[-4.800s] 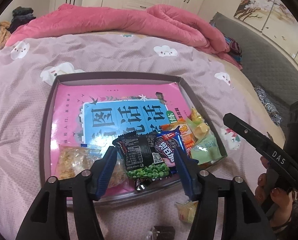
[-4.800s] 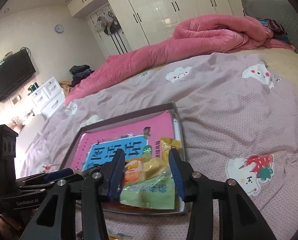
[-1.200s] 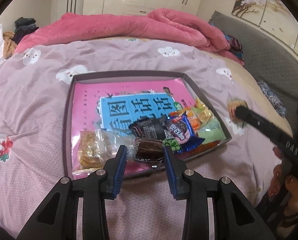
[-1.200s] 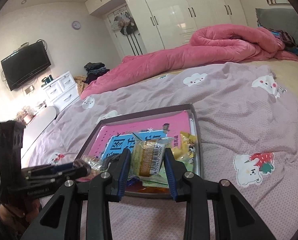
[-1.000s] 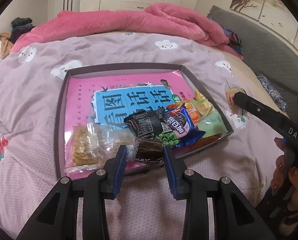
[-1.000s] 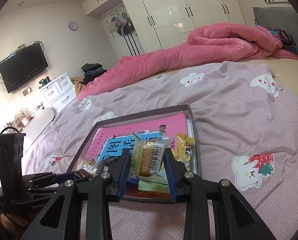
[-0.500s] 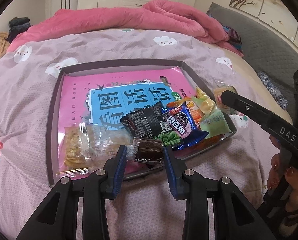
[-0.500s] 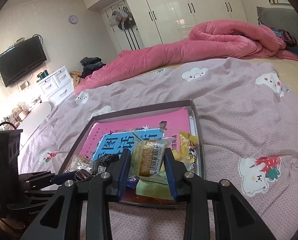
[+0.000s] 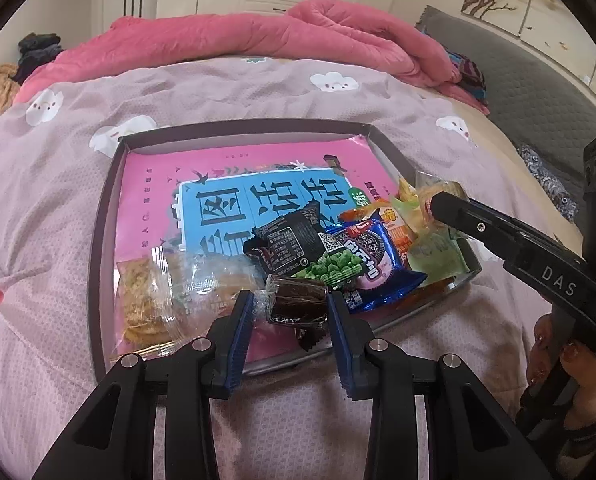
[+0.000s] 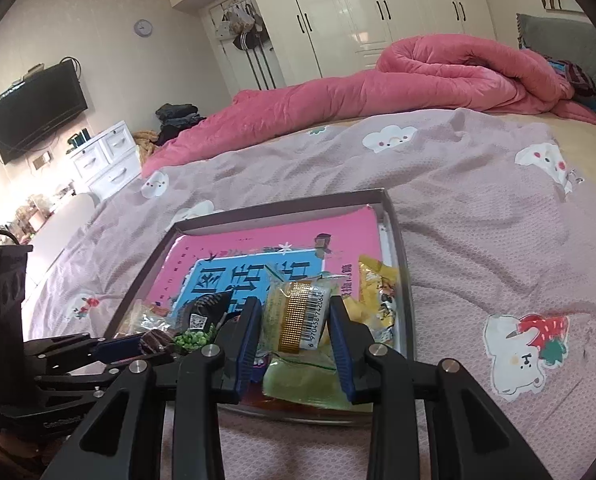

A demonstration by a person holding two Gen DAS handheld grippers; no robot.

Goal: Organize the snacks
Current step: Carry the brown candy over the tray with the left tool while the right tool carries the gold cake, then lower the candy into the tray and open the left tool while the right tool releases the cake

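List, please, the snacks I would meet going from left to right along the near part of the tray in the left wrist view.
Clear packet of yellow crisps → brown wrapped candy in the left claw → blue cookie packet → pale green packet.

"DAS" on right gripper (image 9: 434,208), "图" on book (image 9: 226,204)

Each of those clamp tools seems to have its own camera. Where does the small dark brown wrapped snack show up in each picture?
Left wrist view: the dark brown snack sits low in the middle, pinched by the left gripper.
Right wrist view: its end peeks out at lower left, at that gripper's tip.
Shared landmark: the green pea packet just behind it.
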